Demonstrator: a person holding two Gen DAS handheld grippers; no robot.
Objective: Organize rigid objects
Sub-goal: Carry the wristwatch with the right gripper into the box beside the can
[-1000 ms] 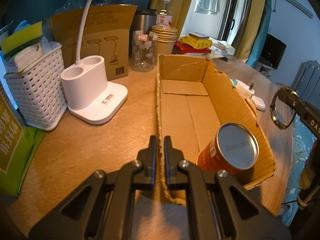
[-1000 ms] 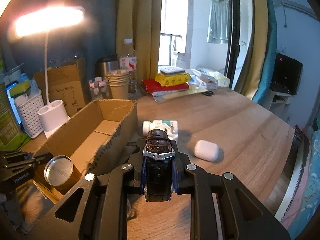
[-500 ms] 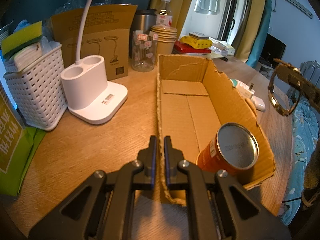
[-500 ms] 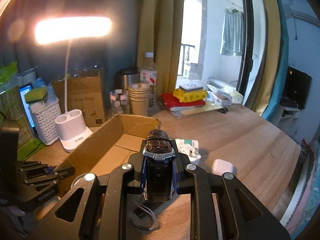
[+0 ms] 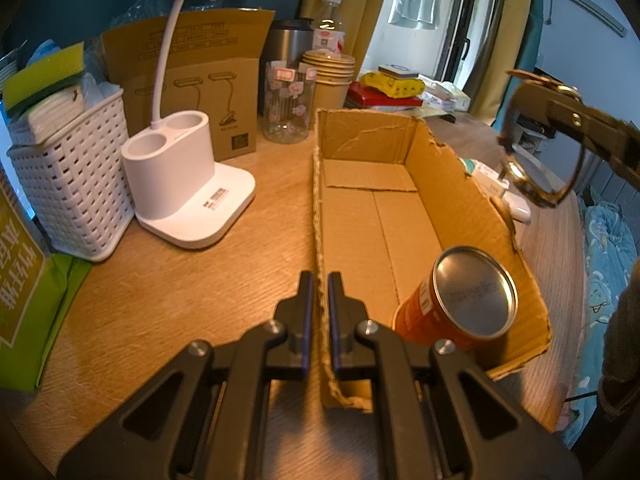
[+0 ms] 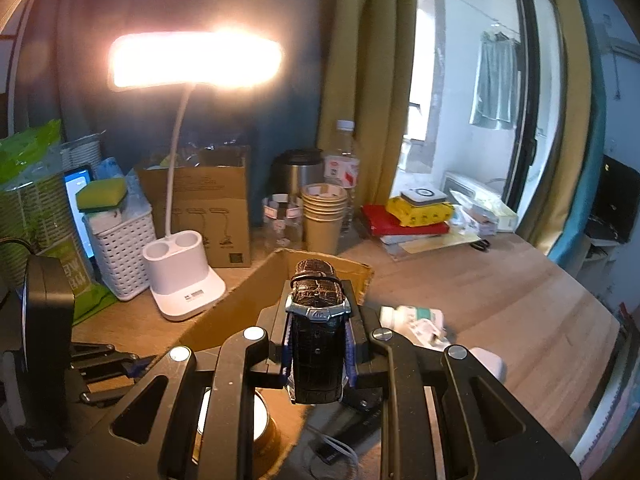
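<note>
An open cardboard box [image 5: 472,184] lies on the wooden table with an orange can [image 5: 456,308] standing in its near right corner. My left gripper [image 5: 319,300] is shut on the box's near left wall. My right gripper [image 6: 318,320] is shut on a black leather wristwatch [image 6: 318,344] and holds it in the air above the box's right side. In the left wrist view the watch [image 5: 536,184] hangs at the upper right over the box's right wall. The box [image 6: 240,304] and the can's top [image 6: 256,420] show below it in the right wrist view.
A white lamp base [image 5: 188,192], a white basket [image 5: 72,184], a glass jar [image 5: 288,100] and paper cups [image 5: 330,76] stand left of and behind the box. A white bottle [image 6: 416,316] and a white earbud case [image 6: 486,362] lie to its right.
My right gripper has risen and moved left with the watch, from beside the box to above its right wall. The left gripper and the box have stayed still.
</note>
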